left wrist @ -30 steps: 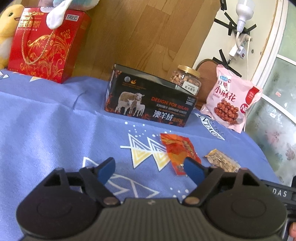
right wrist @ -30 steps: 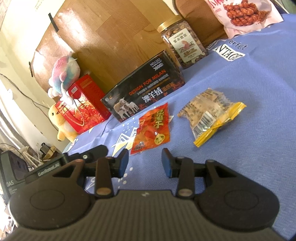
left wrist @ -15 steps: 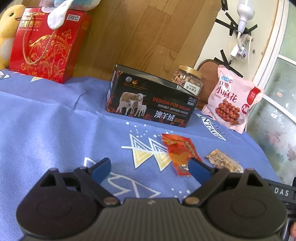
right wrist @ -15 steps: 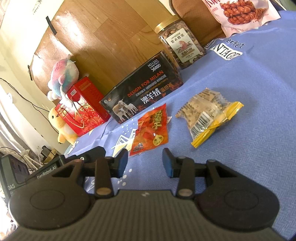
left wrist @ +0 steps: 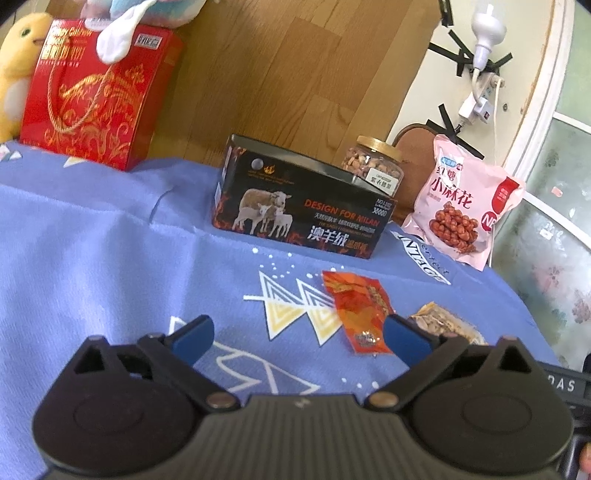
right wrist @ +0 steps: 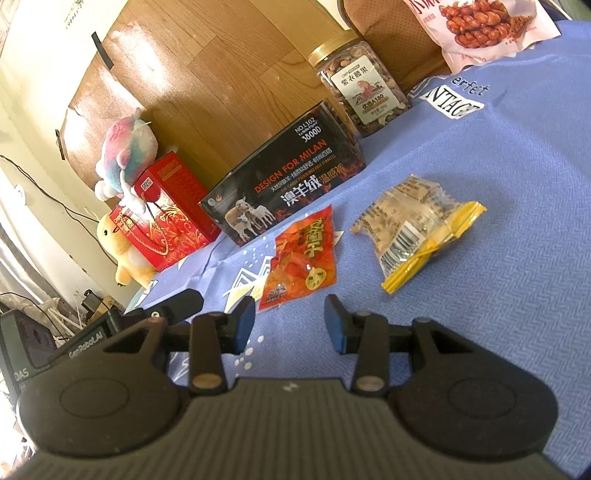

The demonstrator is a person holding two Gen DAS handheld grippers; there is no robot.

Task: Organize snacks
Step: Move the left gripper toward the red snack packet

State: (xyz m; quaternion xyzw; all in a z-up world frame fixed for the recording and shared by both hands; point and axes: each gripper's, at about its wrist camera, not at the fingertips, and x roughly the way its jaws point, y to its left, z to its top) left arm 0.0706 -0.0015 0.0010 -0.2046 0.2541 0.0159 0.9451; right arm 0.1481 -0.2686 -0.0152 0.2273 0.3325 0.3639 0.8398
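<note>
A small orange-red snack packet point(left wrist: 360, 310) point(right wrist: 303, 260) lies flat on the blue cloth. A clear packet with a yellow seal point(right wrist: 413, 230) point(left wrist: 443, 326) lies to its right. A black tin box point(left wrist: 301, 206) point(right wrist: 280, 192) stands behind them, with a jar of nuts point(left wrist: 373, 164) point(right wrist: 360, 88) and a pink snack bag point(left wrist: 463, 206) point(right wrist: 480, 26) further right. My left gripper point(left wrist: 299, 338) is wide open and empty, low over the cloth, its right finger beside the orange packet. My right gripper point(right wrist: 290, 325) is open and empty, just short of the orange packet.
A red gift box point(left wrist: 92, 96) point(right wrist: 166, 210) stands at the back left with a yellow plush point(left wrist: 14, 70) point(right wrist: 125, 251) and a pastel plush point(right wrist: 125, 147). A wooden board point(left wrist: 295, 74) leans behind. The cloth's edge drops off at right, near a window point(left wrist: 554, 184).
My left gripper has opened wider and drawn back a little. My right gripper has barely moved, its jaws a touch wider; the packets have not moved.
</note>
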